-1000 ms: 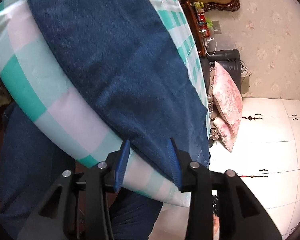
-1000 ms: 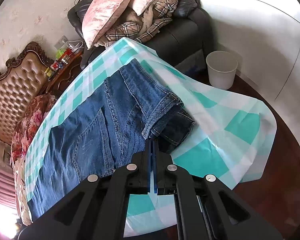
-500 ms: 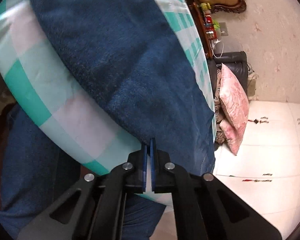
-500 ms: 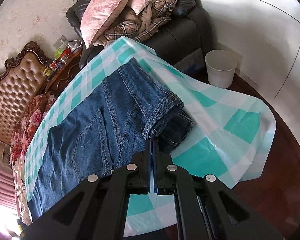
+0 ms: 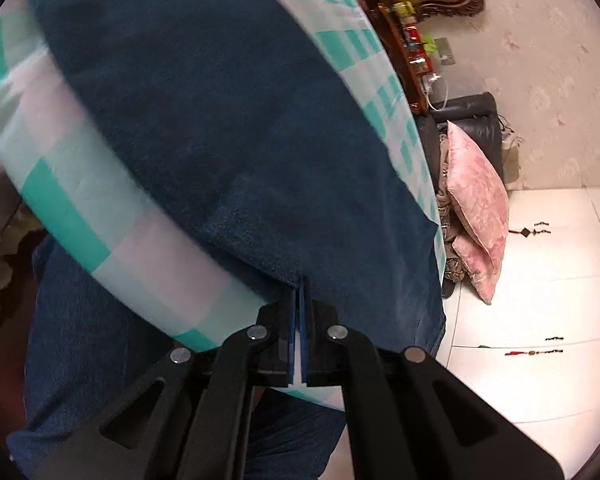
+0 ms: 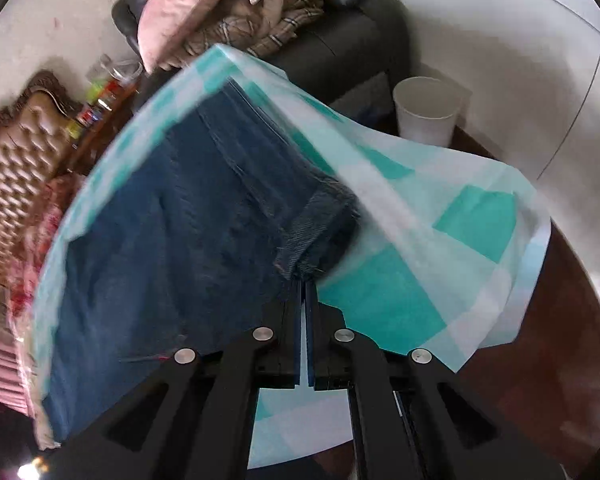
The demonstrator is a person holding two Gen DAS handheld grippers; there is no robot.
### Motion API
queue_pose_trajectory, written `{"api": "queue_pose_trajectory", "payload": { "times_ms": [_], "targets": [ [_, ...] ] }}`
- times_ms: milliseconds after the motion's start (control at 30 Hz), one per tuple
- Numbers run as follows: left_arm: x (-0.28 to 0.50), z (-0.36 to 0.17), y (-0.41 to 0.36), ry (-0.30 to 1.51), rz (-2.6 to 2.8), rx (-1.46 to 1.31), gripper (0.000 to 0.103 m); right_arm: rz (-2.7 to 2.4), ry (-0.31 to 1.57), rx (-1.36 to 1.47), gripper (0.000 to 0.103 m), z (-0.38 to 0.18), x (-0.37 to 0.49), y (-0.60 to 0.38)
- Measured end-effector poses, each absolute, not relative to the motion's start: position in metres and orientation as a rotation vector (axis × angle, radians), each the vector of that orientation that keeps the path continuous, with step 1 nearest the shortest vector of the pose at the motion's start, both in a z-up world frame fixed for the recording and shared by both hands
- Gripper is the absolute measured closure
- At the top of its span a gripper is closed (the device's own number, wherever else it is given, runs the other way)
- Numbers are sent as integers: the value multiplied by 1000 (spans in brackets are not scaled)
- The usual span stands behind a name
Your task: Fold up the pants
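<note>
Dark blue denim pants (image 5: 228, 128) lie on a table under a teal and white checked cloth (image 5: 72, 204). My left gripper (image 5: 300, 292) is shut on the near edge of the pants. In the right wrist view the pants (image 6: 188, 216) spread to the left, with the leg cuffs (image 6: 316, 224) bunched near the middle. My right gripper (image 6: 303, 284) is shut on the cuff end of the pants. The view is motion blurred.
A dark sofa (image 6: 340, 40) with pink pillows (image 6: 180, 8) and plaid blankets stands beyond the table. A white bin (image 6: 426, 110) stands on the floor by the sofa. A tufted brown chair (image 6: 16, 160) is at left. White cabinets (image 5: 540, 280) are at right.
My left gripper closed from open onto the pants' edge and now lifts it. My right gripper, shut throughout on the cuffs, has moved closer in over the table.
</note>
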State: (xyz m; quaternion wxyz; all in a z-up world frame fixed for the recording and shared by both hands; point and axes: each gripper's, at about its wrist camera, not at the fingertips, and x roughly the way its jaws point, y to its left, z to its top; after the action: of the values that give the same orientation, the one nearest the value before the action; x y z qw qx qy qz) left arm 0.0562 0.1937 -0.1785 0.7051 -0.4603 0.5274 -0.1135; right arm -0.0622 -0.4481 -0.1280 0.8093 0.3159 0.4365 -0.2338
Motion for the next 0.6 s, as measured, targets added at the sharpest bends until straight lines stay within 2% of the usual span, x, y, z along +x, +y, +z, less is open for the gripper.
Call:
{"api": "queue_pose_trajectory", "payload": {
  "times_ms": [167,233,267,300,367,433,500,567,600],
  "targets": [
    [43,-173,218,1120,-165,-966,97,-650,997,478,97,-127,-61,-437],
    [41,-153,231,1024,-105,-836,85,-710,1007,426,92,-127,-66,-438],
    [41,-142,230,964,-94,-738,80,-769,1005,379,87,-124,-69,-435],
    [43,-132,225,902,-94,-634,73,-807,985,327,72,-119,-69,-430],
    [50,-120,203,820,-127,-431,71,-833,952,247,60,-113,-67,-418],
    [63,-126,170,788,-275,-252,70,-755,912,178,38,-108,-51,-391],
    [76,-144,150,841,-296,-85,69,-690,886,115,30,-105,-36,-367],
    [85,-156,153,853,-272,-36,68,-622,871,58,21,-106,-21,-344],
    [90,-162,167,855,-266,-62,74,-585,853,21,17,-106,-14,-331]
  ]
}}
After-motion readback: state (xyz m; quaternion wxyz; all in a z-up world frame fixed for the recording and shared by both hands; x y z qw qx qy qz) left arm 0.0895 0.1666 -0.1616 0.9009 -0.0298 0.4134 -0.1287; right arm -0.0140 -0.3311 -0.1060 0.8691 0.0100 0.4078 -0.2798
